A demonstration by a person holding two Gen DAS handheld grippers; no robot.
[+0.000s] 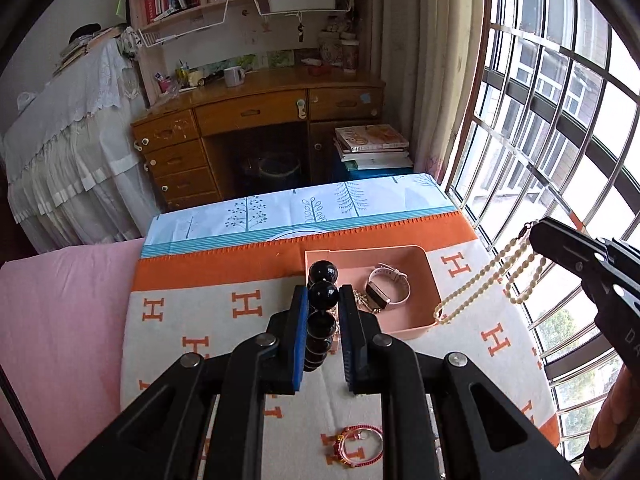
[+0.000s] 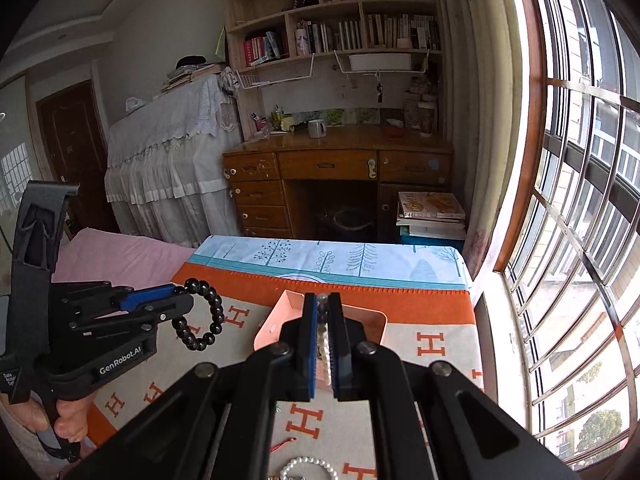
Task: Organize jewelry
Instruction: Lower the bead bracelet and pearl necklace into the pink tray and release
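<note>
I have the black bead bracelet (image 1: 322, 312) pinched in my left gripper (image 1: 323, 300) and the cream bead necklace (image 1: 486, 280) clamped in my right gripper (image 2: 322, 312), both aloft near the pink tray (image 1: 434, 280). Next, I judge: lower each in, then release.

Left hand-held gripper (image 1: 323, 294) clamps black bead bracelet (image 1: 321, 312) above pink tray (image 1: 404, 330).

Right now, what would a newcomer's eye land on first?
The black bead bracelet pinched in the left gripper, held up above the orange-and-white cloth. At right, the right gripper dangles a cream bead necklace over the pink tray, which holds a pink watch.
</note>
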